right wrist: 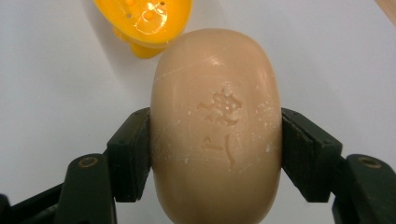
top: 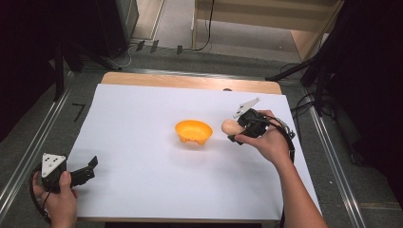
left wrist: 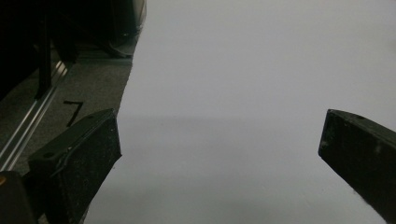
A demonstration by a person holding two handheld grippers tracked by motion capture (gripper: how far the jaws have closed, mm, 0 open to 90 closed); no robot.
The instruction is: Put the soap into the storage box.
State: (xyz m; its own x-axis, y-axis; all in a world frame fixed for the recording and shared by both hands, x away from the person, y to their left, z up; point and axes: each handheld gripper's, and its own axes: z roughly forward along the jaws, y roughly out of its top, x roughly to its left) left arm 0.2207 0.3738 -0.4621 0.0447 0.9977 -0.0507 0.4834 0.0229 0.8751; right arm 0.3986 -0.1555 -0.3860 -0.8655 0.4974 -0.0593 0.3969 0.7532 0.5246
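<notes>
Right tongs (top: pixel 236 127): clamped on the soap (top: pixel 229 126), a pad on each long side, right of centre in the high view.
Grip: across the bar's narrow width, probably because that span fits the jaws; rounded ends left free above and below in the right gripper view.
Soap position: off the surface, just right of the dish (top: pixel 193 131), not touching it.
Likely step: carrying the bar toward the dish, lined up for a drop from above.
Dish: orange, open side up, centre of the white surface (top: pixel 142 118), small holes in its floor (right wrist: pixel 149 14), presumably for draining.
Left tongs (top: pixel 85 170): jaws wide apart, nothing between, parked at lower left of the high view near the sheet's edge, apparently out of the way.
Soap look (right wrist: pixel 215 126): pale beige oval, smooth and waxy, stamped mark in the middle of the face, white flecks and faint scratches across it.
Handling guess: slick, rounded sides, so could slip if the squeeze eases early.
Risk: light dish may skid or tip if the bar lands on its rim.
</notes>
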